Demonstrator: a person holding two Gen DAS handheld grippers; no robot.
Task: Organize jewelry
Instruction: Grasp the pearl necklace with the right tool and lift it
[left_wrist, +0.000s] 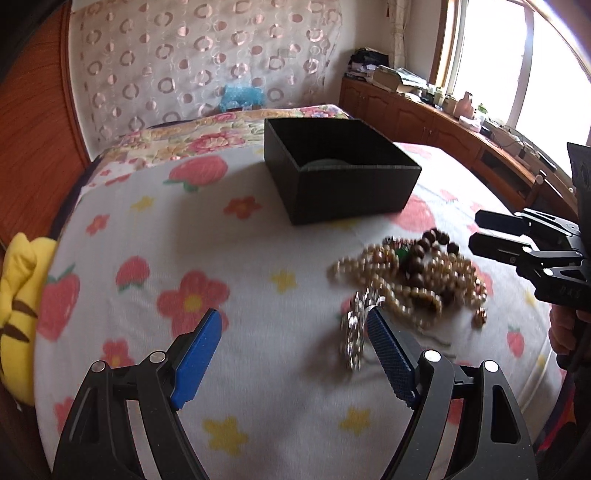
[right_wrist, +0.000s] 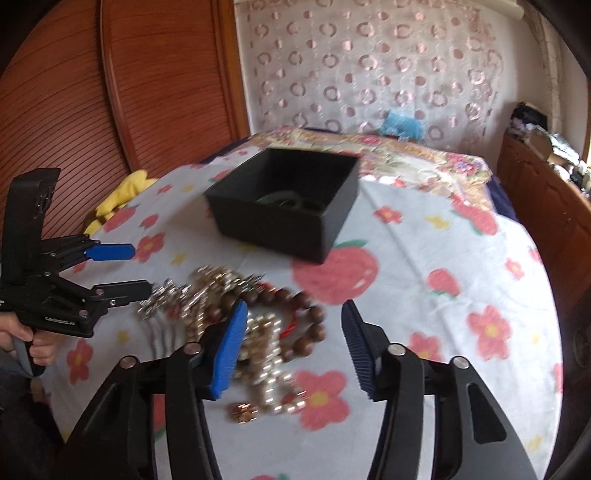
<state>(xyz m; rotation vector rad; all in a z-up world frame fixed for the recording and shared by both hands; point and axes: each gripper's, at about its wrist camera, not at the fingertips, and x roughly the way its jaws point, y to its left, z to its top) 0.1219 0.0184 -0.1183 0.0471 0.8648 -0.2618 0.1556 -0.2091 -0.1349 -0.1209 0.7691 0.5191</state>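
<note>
A pile of jewelry (left_wrist: 417, 277) lies on the flowered bedspread (left_wrist: 258, 258): pale bead strands, a dark wooden bead bracelet (right_wrist: 295, 321) and a silvery chain (left_wrist: 354, 328). An open black box (left_wrist: 340, 177) stands behind it, with a greenish bangle inside (right_wrist: 284, 201). My left gripper (left_wrist: 295, 321) is open; its right fingertip is beside the silvery chain, gripping nothing. My right gripper (right_wrist: 295, 314) is open, low over the pile's right part. Each gripper also shows in the other view, the left (right_wrist: 136, 269) and the right (left_wrist: 476, 230).
A yellow plush toy (left_wrist: 18, 302) lies at the bed's left edge. A wooden wardrobe (right_wrist: 110, 92) stands left, a patterned curtain (left_wrist: 203, 62) behind, and a cluttered wooden cabinet (left_wrist: 443, 118) runs under the window on the right.
</note>
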